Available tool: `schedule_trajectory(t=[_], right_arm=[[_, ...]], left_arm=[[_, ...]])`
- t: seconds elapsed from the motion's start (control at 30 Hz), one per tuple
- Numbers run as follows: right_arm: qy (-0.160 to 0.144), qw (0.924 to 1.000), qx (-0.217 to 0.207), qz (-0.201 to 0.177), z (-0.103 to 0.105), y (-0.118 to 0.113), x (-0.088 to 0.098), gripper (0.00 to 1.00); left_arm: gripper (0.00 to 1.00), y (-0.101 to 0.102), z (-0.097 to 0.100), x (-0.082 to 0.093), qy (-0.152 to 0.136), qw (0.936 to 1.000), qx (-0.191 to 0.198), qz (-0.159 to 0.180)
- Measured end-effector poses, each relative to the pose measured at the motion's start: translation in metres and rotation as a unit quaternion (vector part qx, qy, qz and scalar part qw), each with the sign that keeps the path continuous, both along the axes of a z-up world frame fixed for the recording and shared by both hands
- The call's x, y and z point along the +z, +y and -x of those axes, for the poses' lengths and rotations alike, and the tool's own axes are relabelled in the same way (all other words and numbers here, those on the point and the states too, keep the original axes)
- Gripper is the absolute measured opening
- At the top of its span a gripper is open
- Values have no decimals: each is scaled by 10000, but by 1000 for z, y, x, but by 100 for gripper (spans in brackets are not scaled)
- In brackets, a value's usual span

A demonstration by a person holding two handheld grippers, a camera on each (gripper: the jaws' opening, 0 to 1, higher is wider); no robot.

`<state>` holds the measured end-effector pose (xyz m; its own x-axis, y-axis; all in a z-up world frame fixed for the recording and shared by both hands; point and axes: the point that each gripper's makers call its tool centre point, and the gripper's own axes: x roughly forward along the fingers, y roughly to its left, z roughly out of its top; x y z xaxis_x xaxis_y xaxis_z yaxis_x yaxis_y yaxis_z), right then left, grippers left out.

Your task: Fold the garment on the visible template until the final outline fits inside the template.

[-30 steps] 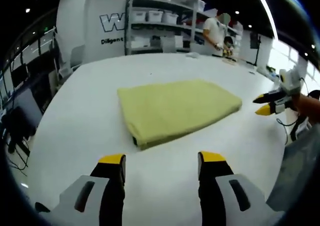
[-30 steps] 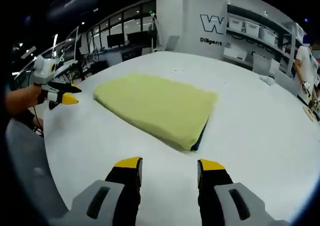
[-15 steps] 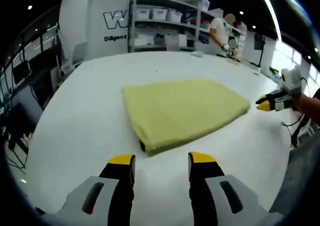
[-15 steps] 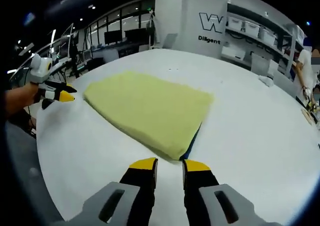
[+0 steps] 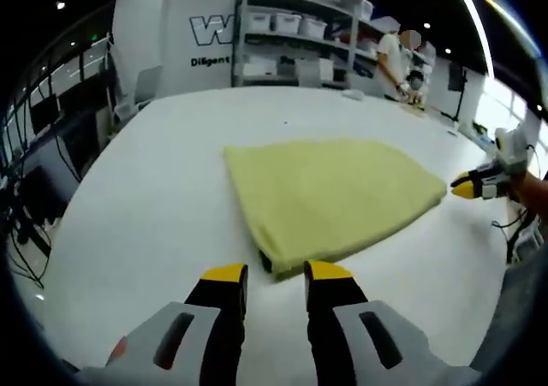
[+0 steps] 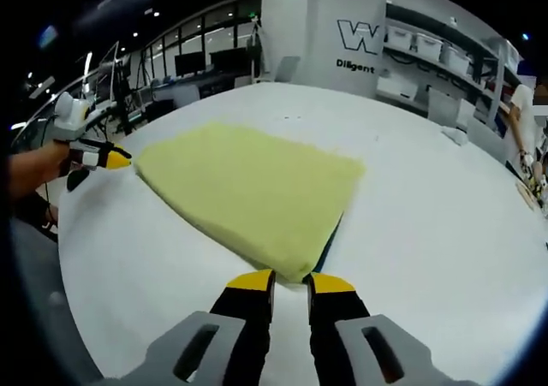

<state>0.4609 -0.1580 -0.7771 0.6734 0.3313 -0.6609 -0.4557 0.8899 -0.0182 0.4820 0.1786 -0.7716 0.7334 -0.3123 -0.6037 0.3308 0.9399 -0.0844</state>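
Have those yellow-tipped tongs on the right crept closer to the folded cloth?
Yes. The right tongs have closed in on the cloth's near corner, their tips narrowing.

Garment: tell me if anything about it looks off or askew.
The yellow garment lies folded flat on the white table. One oddity: a dark edge peeks from under its near corner, so the fold does not quite cover what lies beneath. Otherwise nothing stands out.

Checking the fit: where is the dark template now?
The dark template lies under the folded yellow garment on the white table, peeking out just ahead of the right tongs.
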Motion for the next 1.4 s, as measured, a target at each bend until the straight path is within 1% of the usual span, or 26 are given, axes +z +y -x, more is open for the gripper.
schedule_trajectory(t=[0.1, 0.27, 0.43, 0.53, 0.77, 0.93, 1.1, 1.17, 1.3, 1.4], right_arm=[[-6, 10000, 6, -3, 0, 1, 0, 11], [-22, 10000, 12, -8, -1, 0, 1, 10], [-19, 10000, 6, -8, -2, -2, 1, 9], [-12, 10000, 15, -15, -3, -1, 0, 9], [3, 10000, 10, -34, -4, -1, -2, 8], [35, 10000, -37, -44, -4, -4, -5, 6], [142, 9994, -234, -189, -6, -10, -11, 5], [219, 9986, -313, -365, -7, -9, -13, 5], [272, 9964, -421, -682, -10, -6, -13, 3], [329, 9949, -477, -820, -12, -6, -16, 1]], left_arm=[[17, -1, -3, -2, 28, 10000, 16, -3], [10, -4, -5, -9, 156, 9999, 29, 29], [7, -3, -7, -12, 213, 9997, 64, 27], [0, -5, -8, -13, 230, 9997, 43, 53], [0, -3, -9, -14, 247, 9997, 7, -19], [0, -2, -10, -11, 200, 9997, -40, -116], [0, -1, -9, -12, 218, 9997, -26, -118], [0, -1, -9, -12, 218, 9997, -33, -117], [0, 0, -9, -12, 224, 9997, -41, -123], [0, -1, -8, -13, 229, 9996, -55, -134]])
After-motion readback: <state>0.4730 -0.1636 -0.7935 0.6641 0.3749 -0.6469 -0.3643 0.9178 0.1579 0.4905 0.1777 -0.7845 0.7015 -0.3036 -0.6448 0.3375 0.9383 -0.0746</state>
